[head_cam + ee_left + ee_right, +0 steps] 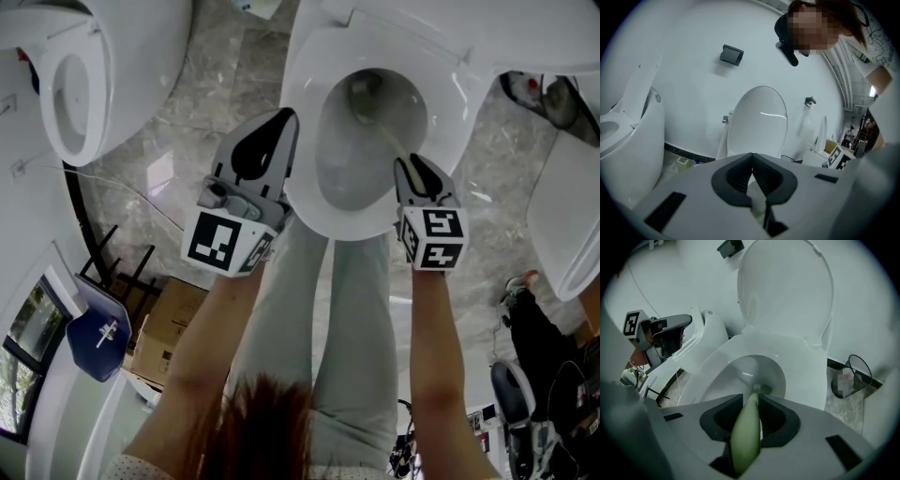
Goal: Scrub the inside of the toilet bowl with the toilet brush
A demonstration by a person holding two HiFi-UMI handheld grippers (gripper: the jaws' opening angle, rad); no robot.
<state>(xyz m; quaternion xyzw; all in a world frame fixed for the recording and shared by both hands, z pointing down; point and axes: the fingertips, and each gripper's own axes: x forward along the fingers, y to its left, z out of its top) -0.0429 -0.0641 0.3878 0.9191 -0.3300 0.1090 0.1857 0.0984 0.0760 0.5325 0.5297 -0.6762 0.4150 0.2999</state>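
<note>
the right hand-held gripper (757, 398) is clamped on the pale green handle of the brush (388, 137), above the near rim of the bowl (309, 202). the handle slopes down from the jaws into the bowl, and the bristle head (364, 92) sits low at the bowl's far end, in the drain hollow. the left hand-held gripper (285, 118) is closed with its jaw tips together and nothing held, just outside the bowl's left rim and pointing toward the back of the bowl. the lid (787, 291) stands raised behind the bowl. the person's legs (352, 319) stand at the bowl's near edge. a second toilet (89, 89) is well to the left of the bowl, with marbled floor (202, 103) between them.
</note>
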